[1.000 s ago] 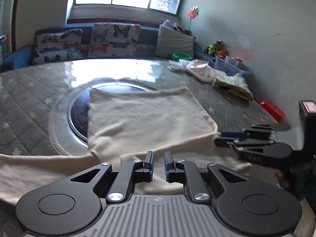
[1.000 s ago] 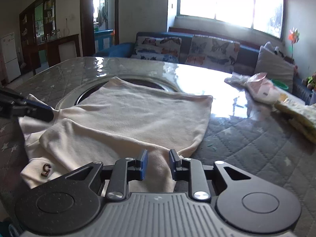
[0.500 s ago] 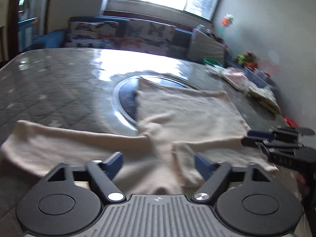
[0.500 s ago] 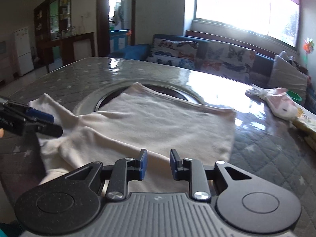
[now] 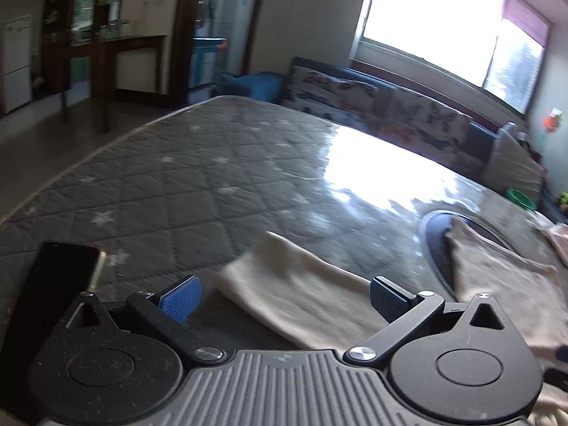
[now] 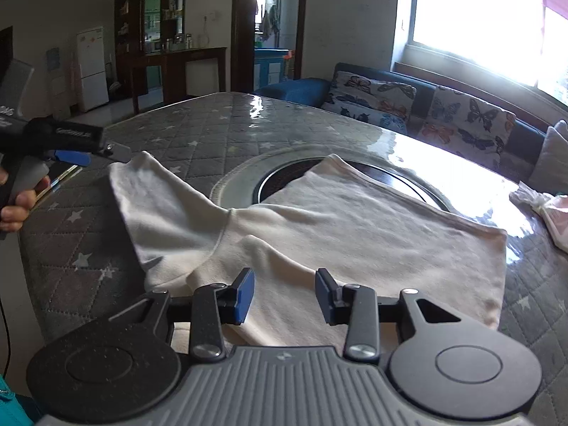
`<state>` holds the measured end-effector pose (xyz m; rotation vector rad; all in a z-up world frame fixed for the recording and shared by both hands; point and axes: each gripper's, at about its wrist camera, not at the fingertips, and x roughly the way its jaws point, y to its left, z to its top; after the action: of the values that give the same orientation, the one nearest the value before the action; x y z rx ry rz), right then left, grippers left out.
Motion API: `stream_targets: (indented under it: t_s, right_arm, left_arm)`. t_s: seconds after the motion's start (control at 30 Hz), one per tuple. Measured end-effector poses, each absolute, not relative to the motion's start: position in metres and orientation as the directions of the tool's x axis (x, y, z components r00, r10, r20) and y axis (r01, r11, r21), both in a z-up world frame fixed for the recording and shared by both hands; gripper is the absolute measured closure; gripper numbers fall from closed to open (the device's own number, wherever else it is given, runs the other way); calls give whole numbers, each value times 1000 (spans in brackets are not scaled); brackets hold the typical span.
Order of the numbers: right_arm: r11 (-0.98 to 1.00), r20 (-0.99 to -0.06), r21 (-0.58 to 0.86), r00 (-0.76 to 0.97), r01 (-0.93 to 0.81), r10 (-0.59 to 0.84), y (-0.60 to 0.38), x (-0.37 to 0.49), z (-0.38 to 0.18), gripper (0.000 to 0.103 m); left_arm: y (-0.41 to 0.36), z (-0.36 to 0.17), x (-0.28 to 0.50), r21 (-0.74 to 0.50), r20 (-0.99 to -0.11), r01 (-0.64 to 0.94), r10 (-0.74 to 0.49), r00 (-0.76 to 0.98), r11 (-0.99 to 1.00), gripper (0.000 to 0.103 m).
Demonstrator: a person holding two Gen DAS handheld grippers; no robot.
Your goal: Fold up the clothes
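— So, where is the cream long-sleeved cotton top lying?
— It is lying flat on the grey quilted, star-printed table cover, its body partly covering the round dark inset, one sleeve stretching out to the left.
— What is the left gripper doing?
— It is hovering over that sleeve's cuff end with its blue-padded fingers spread wide, gripping nothing. A dark phone is lying just beside it.
— And the right gripper?
— Its fingers are standing moderately apart above the top's near edge, also empty. A butterfly-print sofa is sitting beyond the table, under a bright window.
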<state>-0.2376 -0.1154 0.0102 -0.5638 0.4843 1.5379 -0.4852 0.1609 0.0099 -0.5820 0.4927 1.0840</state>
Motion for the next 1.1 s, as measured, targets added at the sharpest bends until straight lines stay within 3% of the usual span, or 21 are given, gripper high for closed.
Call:
stream_targets:
  t_s: [0.13,0.4,0.5,0.57,0.73,1.1]
  right_arm:
    - [-63,-616,-43,-23,-997,787,-112,-244,12,65]
    - [-86,-611,-53,-36,-995,791,-109,-253,15,61]
    - [-80,-609,-48,-34,-996,793,-109,-254,14,61]
    - [-77,-608,-44,-35,-996,794,-110,-254,13,61]
    - [-69,-602,-37,-33,-997,798,-114,-252,13,61]
    - [-39,-589,-20,-20,-999,808,-123,-245,14,61]
  left_arm:
    - [177,1,-486,-216,-656,-930,661,364,297,2]
    - [183,-8,-482,-215,-672,-935,652,352,283,21]
    - [184,-8,-482,-216,-670,-935,655,351,281,41]
    - [185,-8,-482,-217,-668,-935,656,351,279,68]
    - [188,-10,-489,-303,-660,-908,624,419,290,90]
    - [182,0,-487,-480,-619,-815,532,577,326,92]
